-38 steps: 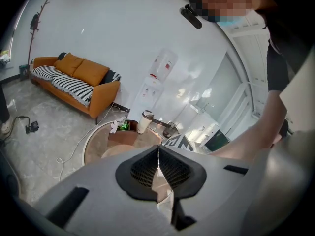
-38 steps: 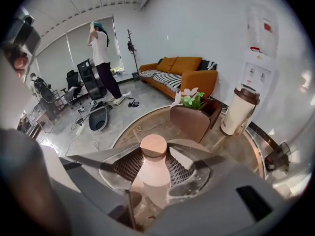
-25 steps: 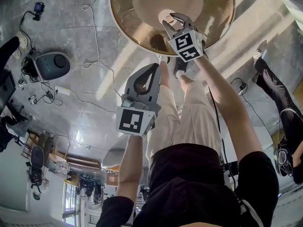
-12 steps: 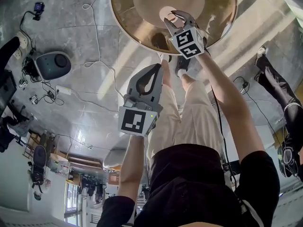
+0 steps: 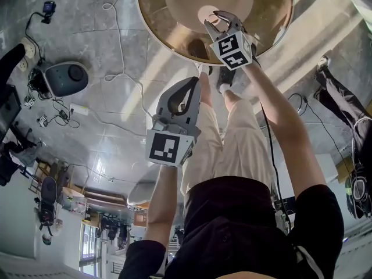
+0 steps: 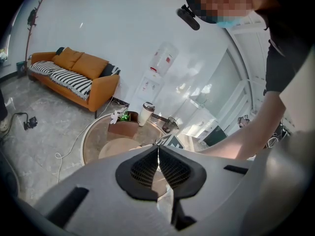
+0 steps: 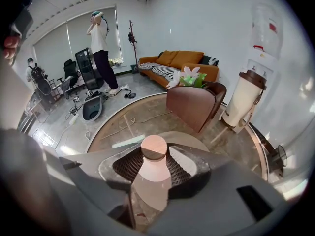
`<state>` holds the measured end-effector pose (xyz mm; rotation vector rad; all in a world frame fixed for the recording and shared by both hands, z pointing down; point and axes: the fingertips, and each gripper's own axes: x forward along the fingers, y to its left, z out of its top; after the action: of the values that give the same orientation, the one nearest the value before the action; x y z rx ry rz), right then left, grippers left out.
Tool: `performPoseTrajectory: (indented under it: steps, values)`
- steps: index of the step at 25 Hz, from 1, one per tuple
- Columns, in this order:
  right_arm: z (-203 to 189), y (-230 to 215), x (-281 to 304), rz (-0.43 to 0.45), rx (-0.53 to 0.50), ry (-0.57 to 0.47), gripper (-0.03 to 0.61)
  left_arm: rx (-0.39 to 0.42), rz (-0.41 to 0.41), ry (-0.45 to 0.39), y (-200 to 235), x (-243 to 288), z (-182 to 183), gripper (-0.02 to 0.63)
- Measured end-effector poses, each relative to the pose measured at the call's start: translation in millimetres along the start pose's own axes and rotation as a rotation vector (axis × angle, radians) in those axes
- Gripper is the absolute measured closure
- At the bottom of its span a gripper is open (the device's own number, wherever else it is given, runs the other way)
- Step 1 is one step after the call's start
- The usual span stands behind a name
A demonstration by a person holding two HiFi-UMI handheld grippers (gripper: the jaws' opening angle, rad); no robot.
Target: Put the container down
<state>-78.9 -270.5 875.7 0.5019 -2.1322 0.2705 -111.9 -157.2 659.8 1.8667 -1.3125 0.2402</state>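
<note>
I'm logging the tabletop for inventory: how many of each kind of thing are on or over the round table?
Pink container: 1
Brown flower planter: 1
White tumbler: 1
Round mat: 1
Small dark item, kind unclear: 1
Total: 5

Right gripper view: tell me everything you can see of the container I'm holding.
The container is a small, pale pink piece with a smooth, matte look, perhaps plastic. It has a flat round top, half in shadow, and its body widens downward. It stands upright between the jaws of the right gripper, whose ribbed pads press on its two sides just below the top. It is over the round glass table. Its base is hidden, so I cannot tell whether it touches down.
</note>
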Motion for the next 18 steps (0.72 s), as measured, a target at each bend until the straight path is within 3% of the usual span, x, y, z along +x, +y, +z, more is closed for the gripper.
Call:
performPoseTrajectory:
  steps: [7,14,18]
  values:
    - [5.0,3.7,-9.5,0.000,-0.009,-0.026,0.434,0.018,-0.010,0.000,-5.8,-2.8,-6.5,0.594]
    - [33.1,1.2,-59.8,-0.012,-0.011,-0.123,0.449,0.042,-0.002,-0.037,-27.8,-17.5,-0.2,0.594]
    - [45.8,-0.2,-103.5,-0.032,0.004,-0.179,0.466,0.118,-0.025,-0.054,-55.5,-28.8,-1.9,0.594]
